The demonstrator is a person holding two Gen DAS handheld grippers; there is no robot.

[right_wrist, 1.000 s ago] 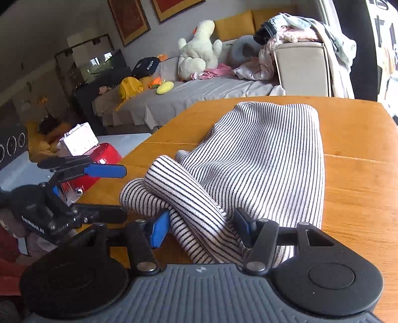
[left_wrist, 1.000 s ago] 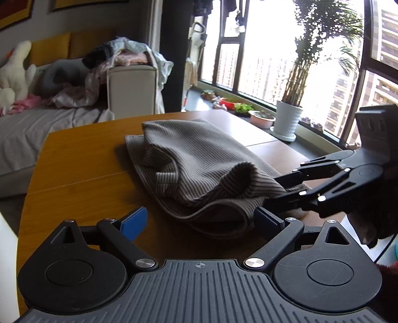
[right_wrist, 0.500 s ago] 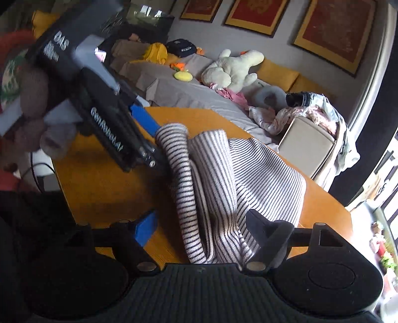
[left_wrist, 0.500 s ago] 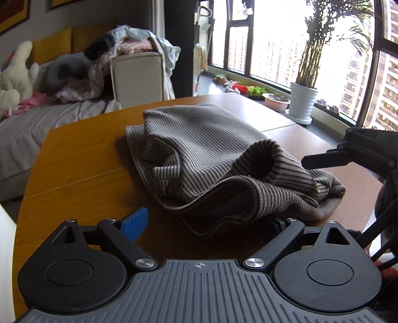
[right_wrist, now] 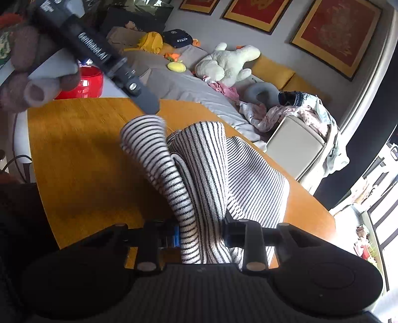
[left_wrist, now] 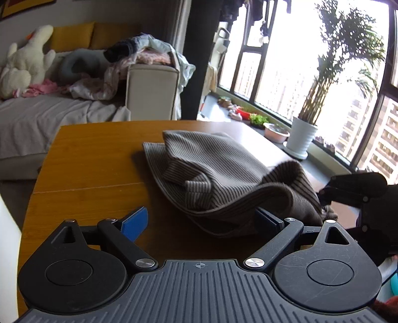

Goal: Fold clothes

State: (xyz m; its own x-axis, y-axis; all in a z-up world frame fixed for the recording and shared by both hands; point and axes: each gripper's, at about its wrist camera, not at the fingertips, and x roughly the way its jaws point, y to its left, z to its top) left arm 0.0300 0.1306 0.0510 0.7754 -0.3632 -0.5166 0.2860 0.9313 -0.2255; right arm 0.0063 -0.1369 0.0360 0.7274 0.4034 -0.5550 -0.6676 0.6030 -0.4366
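Right wrist | right hand-held gripper [right_wrist: 200, 234] clamps striped garment [right_wrist: 199, 174] | table [right_wrist: 74, 154] edge left

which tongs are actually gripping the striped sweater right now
The right tongs, closed on the striped sweater; the left tongs gape wide, gripping nothing.

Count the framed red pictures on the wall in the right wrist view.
3. One at far right, one in the middle, and one partly cut off by the top edge. More may hang out of frame.
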